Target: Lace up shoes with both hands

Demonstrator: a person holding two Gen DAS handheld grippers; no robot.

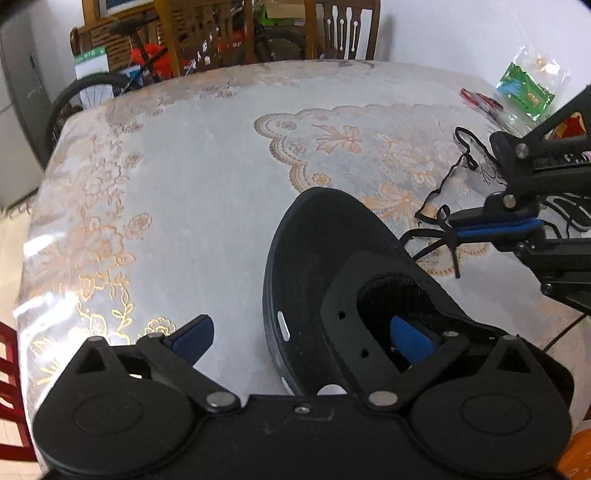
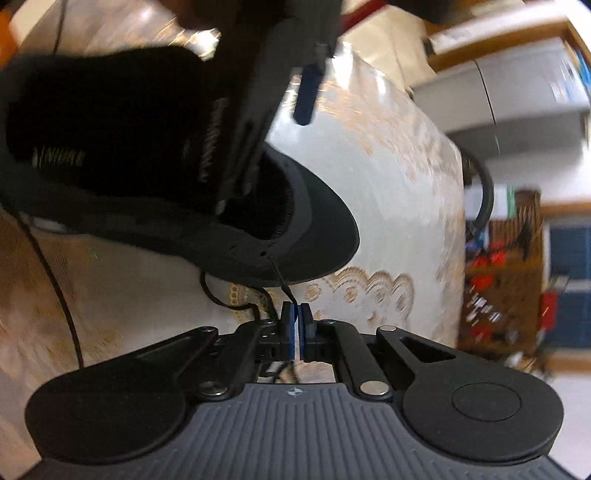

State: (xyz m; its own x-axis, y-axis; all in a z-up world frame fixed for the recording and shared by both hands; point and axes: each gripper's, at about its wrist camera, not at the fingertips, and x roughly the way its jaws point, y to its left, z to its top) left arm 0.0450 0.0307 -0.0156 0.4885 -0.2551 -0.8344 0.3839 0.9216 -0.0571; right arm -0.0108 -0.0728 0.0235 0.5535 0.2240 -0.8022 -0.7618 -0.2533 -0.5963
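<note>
A black shoe [image 1: 314,258] lies on the lace-patterned tablecloth [image 1: 184,184], toe pointing away in the left wrist view. My left gripper [image 1: 301,332] is open wide. Its right finger [image 1: 410,339] sits inside the shoe's opening and its left finger [image 1: 194,338] is outside, so the shoe's side wall stands between the jaws untouched. My right gripper [image 1: 458,225] comes in from the right, shut on the black lace [image 1: 461,158]. In the right wrist view that gripper [image 2: 295,314] pinches the lace [image 2: 282,280] near its end, a short way from an eyelet of the shoe [image 2: 110,147].
Loose lace trails over the cloth at the right. Plastic packets [image 1: 524,88] and a red item [image 1: 480,99] lie at the table's far right. Wooden chairs [image 1: 347,33] and a bicycle [image 1: 92,92] stand beyond the far edge. A red chair [image 1: 7,369] is at the left.
</note>
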